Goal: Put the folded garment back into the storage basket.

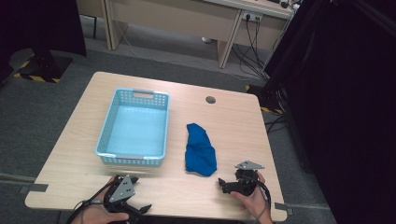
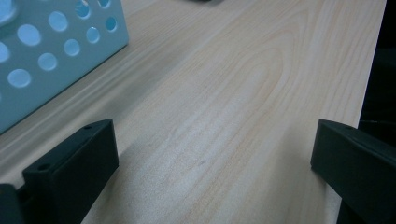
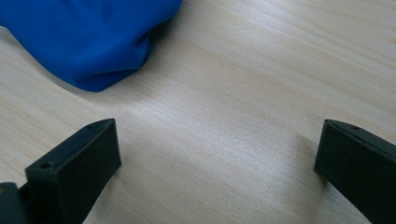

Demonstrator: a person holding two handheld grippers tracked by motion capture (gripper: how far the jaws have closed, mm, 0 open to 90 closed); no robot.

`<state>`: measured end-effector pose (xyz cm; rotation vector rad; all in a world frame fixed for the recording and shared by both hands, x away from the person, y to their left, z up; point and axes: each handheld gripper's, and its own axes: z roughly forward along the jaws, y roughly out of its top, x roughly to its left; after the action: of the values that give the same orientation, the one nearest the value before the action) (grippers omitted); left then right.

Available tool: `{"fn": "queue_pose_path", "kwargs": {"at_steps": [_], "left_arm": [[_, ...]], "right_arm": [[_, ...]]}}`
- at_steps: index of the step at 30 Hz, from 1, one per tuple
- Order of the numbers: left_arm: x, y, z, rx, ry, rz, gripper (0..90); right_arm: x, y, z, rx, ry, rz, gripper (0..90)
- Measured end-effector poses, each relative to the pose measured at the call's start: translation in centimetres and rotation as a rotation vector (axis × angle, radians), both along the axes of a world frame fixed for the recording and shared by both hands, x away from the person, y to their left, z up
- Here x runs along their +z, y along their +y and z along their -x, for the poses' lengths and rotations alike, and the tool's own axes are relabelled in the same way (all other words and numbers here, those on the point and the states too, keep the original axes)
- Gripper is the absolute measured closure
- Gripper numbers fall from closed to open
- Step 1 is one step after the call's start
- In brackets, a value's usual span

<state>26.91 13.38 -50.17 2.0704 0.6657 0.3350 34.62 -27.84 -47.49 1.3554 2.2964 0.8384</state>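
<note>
Right hand-held gripper point(image 1: 223, 183), jaws spread wide and holding nothing, rests low at the near right edge of the wooden surface point(image 1: 233, 116), pointing toward a crumpled blue cloth point(image 1: 200, 150). That cloth lies just beyond and to the left of it, apart from the jaws, with bare wood between; in the right gripper view the blue cloth point(image 3: 88, 39) sits ahead of the left jaw, off the line between the two. Its long axis runs away from the person, near end broad, far end narrowing. Left hand-held gripper point(image 1: 140, 196), likewise wide and empty, sits at the near left edge, farther from the cloth and close to the near wall of a light blue perforated basket point(image 1: 105, 135), whose corner point(image 2: 56, 56) stands just ahead of its left jaw. The right hand looks the better placed to take the cloth. Count: two grippers, one cloth, one basket, empty.
</note>
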Motion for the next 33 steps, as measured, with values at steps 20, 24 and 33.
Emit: {"fn": "queue_pose_path", "kwargs": {"at_steps": [20, 24, 33], "left_arm": [[0.0, 0.0, 0.0, 0.0, 0.0, 0.001, 0.0], [0.0, -0.01, 0.0, 0.001, 0.001, 0.001, 0.0], [0.0, 0.0, 0.0, 0.001, 0.001, 0.002, 0.0]], "right_arm": [[0.04, 0.01, -0.04, 0.002, 0.004, 0.002, 0.7], [0.08, 0.03, -0.09, 0.004, 0.006, 0.004, 0.8], [0.38, 0.0, -0.29, 0.014, 0.025, -0.004, 4.0]]}}
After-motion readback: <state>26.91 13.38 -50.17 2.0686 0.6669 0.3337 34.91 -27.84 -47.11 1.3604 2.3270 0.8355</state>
